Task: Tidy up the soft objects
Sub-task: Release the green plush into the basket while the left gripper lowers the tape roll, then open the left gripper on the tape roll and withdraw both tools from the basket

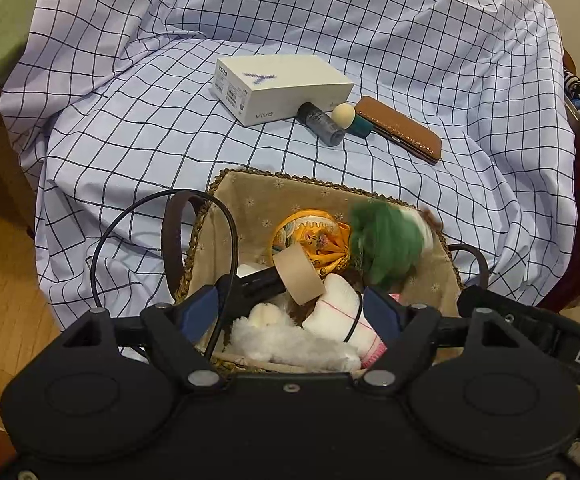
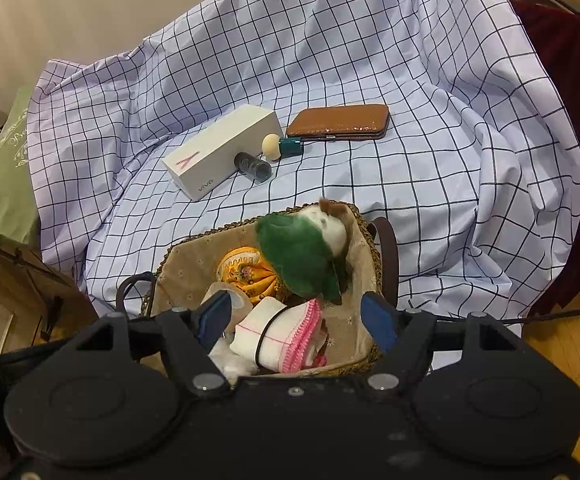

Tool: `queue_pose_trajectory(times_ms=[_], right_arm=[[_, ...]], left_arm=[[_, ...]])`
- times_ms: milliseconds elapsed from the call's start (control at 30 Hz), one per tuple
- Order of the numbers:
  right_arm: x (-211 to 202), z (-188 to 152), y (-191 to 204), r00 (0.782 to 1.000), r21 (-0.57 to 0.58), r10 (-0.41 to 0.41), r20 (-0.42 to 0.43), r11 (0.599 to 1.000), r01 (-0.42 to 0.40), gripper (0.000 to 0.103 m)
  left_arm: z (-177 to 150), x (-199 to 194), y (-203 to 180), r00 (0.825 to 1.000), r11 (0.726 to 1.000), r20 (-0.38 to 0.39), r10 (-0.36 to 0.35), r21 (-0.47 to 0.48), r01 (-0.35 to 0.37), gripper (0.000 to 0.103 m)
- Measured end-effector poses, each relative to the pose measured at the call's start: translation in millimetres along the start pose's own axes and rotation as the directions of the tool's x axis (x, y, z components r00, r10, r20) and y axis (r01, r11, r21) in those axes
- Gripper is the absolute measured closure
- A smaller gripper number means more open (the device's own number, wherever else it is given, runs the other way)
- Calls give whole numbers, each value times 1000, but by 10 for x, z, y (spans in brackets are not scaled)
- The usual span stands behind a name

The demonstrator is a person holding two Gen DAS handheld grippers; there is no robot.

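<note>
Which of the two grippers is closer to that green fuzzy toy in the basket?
Right, as far as these views show. The green toy sits just ahead of the right gripper, between its open fingers. From the left gripper it lies further off, ahead and to the right.

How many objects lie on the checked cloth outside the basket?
4, all behind the basket: white box, grey tube beside it, small brush, then brown case rightmost.

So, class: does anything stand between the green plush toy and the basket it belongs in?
Nothing visible does. The green plush toy, blurred, is over the far corner of the basket, beside the yellow pouch. The left gripper and right gripper stand open over the basket's near side, holding nothing.
</note>
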State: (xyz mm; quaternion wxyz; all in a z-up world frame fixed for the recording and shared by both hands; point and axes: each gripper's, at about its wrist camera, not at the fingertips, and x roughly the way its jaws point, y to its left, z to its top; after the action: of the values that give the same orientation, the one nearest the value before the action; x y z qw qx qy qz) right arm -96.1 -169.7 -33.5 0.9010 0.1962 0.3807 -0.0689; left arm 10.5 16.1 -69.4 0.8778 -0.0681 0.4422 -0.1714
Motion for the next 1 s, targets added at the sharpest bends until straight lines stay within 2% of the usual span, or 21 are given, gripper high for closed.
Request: queue_pose_trajectory(times_ms=[533, 1000], right_arm=[[2, -7, 3, 1000, 1, -2, -3, 1000, 2, 31], [42, -44, -3, 1000, -17, -5, -20, 1000, 4, 31]], left_arm=[[-26, -4, 7, 999, 999, 3, 35, 3, -35, 28], [-24, -44, 36, 987, 988, 36, 155, 11, -155, 27]])
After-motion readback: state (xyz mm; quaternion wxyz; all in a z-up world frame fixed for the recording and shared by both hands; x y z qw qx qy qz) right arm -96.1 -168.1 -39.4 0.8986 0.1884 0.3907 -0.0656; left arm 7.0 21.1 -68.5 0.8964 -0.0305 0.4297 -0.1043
